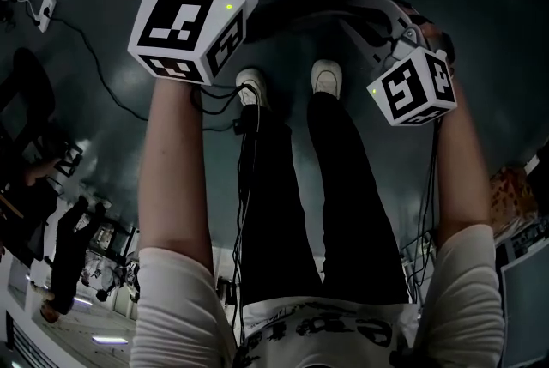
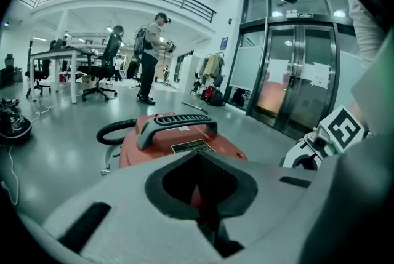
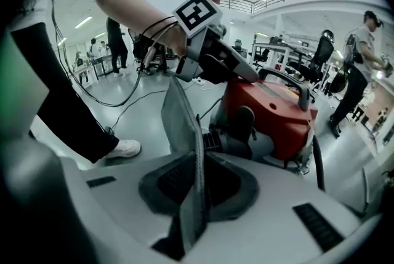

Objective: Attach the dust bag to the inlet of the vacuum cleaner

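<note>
Gripping the bag (image 3: 178, 115), the right claw (image 3: 196, 192) is clenched on its lower edge. The flat grey sheet stands edge-on between the jaws and rises above and ahead of them. Just beyond the bag, ahead and slightly right of this claw, sits the red vacuum (image 3: 274, 110). Its dark round fitting (image 3: 244, 124), probably the inlet, faces the claw. The bag is near that fitting but does not look seated on it, so nothing seems attached yet. Picking up appears done; lining up and pressing the bag onto the inlet are left.

The left claw (image 2: 200, 189) is clenched, with nothing visible between its jaws. The vacuum lies just ahead of it, with a black handle (image 2: 178, 121) on top and a hose (image 2: 114, 130) curling off ahead to its left.

Count: one bag, one vacuum, one handle, one hose, two claws.
</note>
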